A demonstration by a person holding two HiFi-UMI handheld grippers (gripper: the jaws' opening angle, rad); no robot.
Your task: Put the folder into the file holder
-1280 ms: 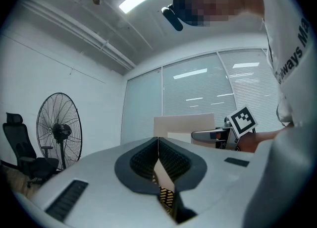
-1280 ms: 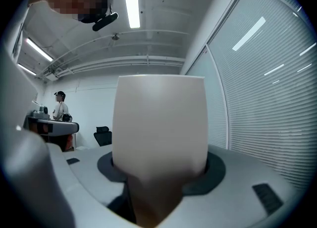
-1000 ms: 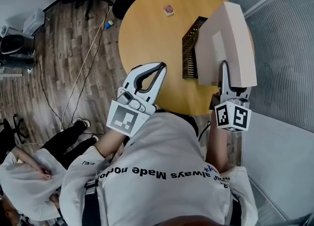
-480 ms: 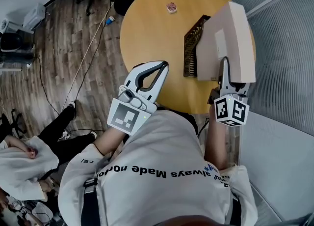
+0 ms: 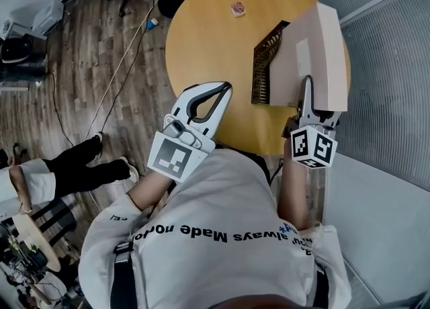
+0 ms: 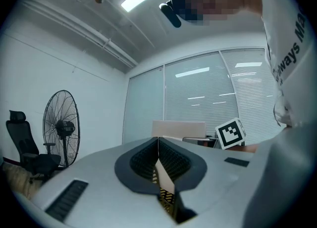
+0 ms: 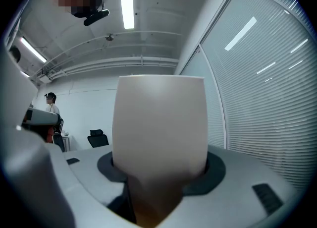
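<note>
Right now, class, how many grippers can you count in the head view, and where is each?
2. The left gripper, shut and empty, is over the near edge of the round table. The right gripper is shut on the beige folder, beside the black file holder. None seems hidden.

Desk [image 5: 201, 39] ahead of the person. File holder [image 5: 264, 66] stands on its right part. Folder [image 5: 316, 52] lies just right of the holder, over the desk's right edge; contact between them cannot be told. Its near end sits between the right tool's [image 5: 306, 86] jaws. Small item [image 5: 237, 9] on the desk's far side, left of the holder and apart from it. Left tool [image 5: 225, 87] over the desk's near edge, left of the holder. Cable [image 5: 117, 79] on the floor left of the desk. In the left gripper view, fan [image 6: 60, 129] far left, office chair [image 6: 25, 152] beside it.
</note>
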